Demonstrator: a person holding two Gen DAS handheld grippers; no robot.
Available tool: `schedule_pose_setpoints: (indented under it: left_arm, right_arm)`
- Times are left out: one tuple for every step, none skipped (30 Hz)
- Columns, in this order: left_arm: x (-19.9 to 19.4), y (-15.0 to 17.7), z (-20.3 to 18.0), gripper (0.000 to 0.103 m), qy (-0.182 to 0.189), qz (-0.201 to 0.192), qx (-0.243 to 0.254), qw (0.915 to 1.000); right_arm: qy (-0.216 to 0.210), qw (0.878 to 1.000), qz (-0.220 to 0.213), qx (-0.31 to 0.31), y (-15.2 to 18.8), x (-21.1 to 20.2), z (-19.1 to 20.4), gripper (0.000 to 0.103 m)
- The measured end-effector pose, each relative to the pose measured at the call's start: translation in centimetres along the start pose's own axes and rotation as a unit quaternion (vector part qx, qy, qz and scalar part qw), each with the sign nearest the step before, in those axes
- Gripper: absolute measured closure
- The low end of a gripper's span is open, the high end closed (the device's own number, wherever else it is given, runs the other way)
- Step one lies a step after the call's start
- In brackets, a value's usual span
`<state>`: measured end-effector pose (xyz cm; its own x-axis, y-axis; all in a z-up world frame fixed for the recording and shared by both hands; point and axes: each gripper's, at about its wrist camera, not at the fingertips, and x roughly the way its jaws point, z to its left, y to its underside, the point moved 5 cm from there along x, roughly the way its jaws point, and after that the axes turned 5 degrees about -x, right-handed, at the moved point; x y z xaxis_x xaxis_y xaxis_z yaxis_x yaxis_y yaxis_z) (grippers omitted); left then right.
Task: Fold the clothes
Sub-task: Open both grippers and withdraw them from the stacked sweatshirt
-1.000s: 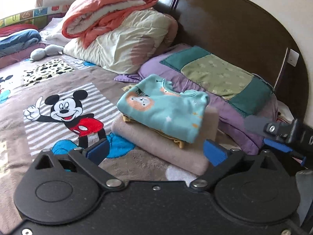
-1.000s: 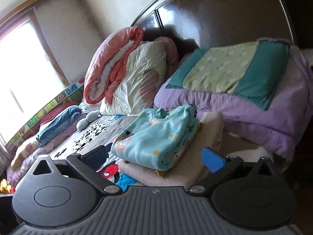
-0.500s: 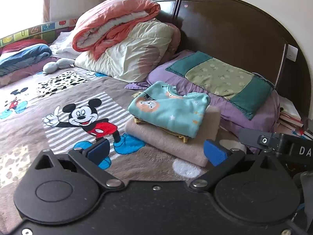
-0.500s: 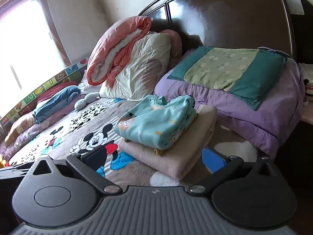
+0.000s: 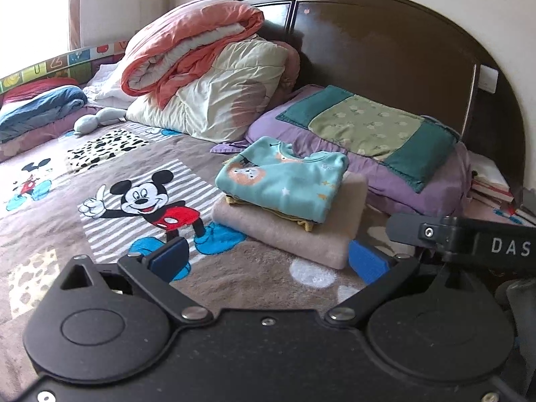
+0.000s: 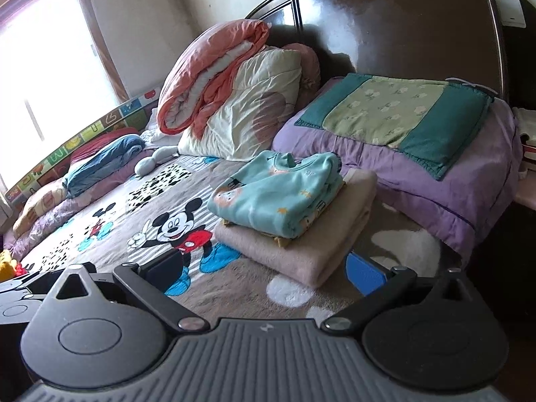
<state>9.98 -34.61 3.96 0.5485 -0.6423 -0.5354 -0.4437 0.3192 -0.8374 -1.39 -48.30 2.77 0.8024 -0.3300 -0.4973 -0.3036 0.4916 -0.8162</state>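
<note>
ahead, folded clothes stack point(image 5: 284, 201) on blanket point(image 5: 110, 154), purple pillow point(image 5: 361, 167) beside; both jaws wide apart, empty.

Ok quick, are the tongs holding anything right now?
Left tongs: open, holding nothing.
Right tongs: open, holding nothing.

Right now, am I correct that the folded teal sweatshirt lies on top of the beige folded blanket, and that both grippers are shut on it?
Not quite. The folded teal sweatshirt does lie on the stack over the beige folded blanket, but both wrist views show the left gripper and right gripper open, clear of the pile, holding nothing.
</note>
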Motion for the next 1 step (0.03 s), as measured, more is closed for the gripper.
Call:
schedule_pose_setpoints:
  left_arm:
    - [-0.22,0.04,0.07,0.0,-0.001,-0.005,-0.002,1.0]
  right_arm:
    - [-0.001,1.0,0.0,0.001,0.03,-0.1,0.04,0.0]
